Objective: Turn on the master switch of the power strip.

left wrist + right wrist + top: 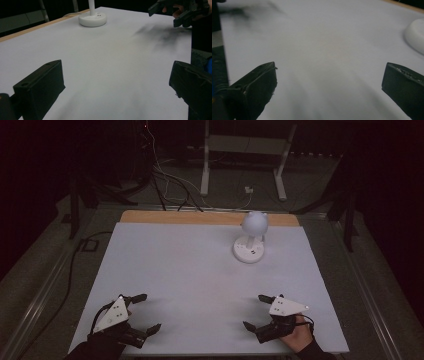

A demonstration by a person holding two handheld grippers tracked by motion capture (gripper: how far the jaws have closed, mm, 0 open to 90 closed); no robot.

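A white table lamp point(251, 237) stands upright on the far part of the white table top point(190, 270), right of centre, its round base point(248, 251) flat on the surface and its globe-shaped head point(254, 223) above and just behind the base, close to the wooden strip point(150, 217) along the table's far edge. Both grippers rest low at the near edge, well apart from the lamp and from each other. The left gripper point(146, 312) sits at the near left corner with its jaws spread wide and nothing between them; in the left gripper view its two black jaws frame bare table, and the lamp base point(92, 19) lies far ahead, left of the midline, with the thin stem point(91, 6) rising from it. The right gripper point(255, 311), held in the person's right hand point(299, 336), sits at the near right, the closer of the two to the lamp, jaws likewise released and empty; in the right gripper view the edge of the lamp base point(415, 35) shows ahead at the far right, beyond the right-hand jaw. The right gripper point(175, 13) also appears at the top right of the left gripper view.
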